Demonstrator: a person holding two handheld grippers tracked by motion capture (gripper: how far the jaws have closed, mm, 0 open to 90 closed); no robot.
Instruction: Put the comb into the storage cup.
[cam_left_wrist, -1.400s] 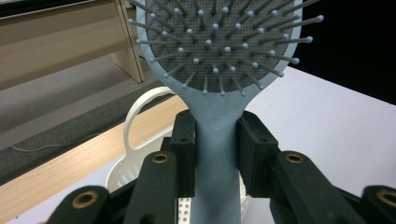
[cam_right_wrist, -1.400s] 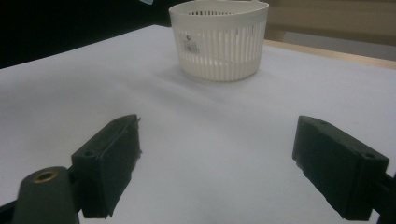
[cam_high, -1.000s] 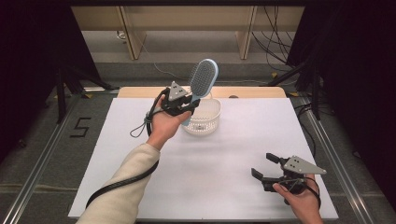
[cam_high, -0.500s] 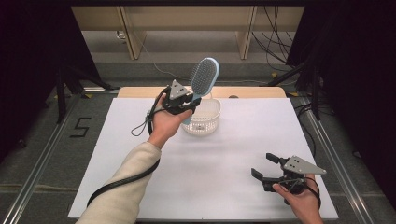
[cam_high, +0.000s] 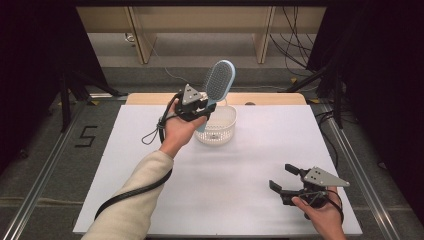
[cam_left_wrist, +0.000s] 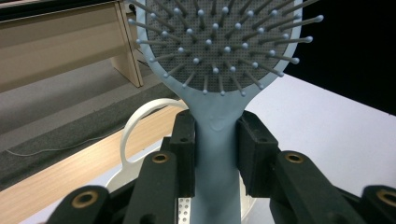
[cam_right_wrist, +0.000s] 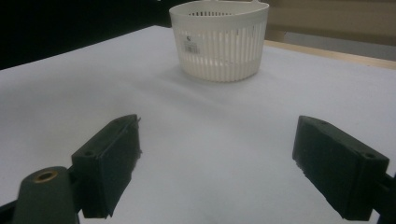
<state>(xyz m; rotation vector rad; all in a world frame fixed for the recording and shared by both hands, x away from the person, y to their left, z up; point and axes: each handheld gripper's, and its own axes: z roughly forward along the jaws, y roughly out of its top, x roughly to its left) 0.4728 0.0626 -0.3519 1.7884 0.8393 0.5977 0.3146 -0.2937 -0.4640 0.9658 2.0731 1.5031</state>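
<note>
Left tool (cam_high: 199, 107) clamped on the brush (cam_high: 218, 85) handle, brush upright, head raised over the basket (cam_high: 220, 131). Right tool (cam_high: 290, 182) gapes wide, holding nothing, near the bench (cam_high: 120, 170) edge well clear of the basket. Likely step: lower handle-first, centred inside the basket rim, before letting go.

A white sheet (cam_high: 150, 165) is lying spread over the desk (cam_high: 270, 98), whose wooden edge is showing along the far side. A number five (cam_high: 86, 136) is marked on the grey floor (cam_high: 40, 165) at the left. Black cables (cam_high: 295, 30) are hanging beyond the desk, beside pale wooden legs (cam_high: 141, 35).
</note>
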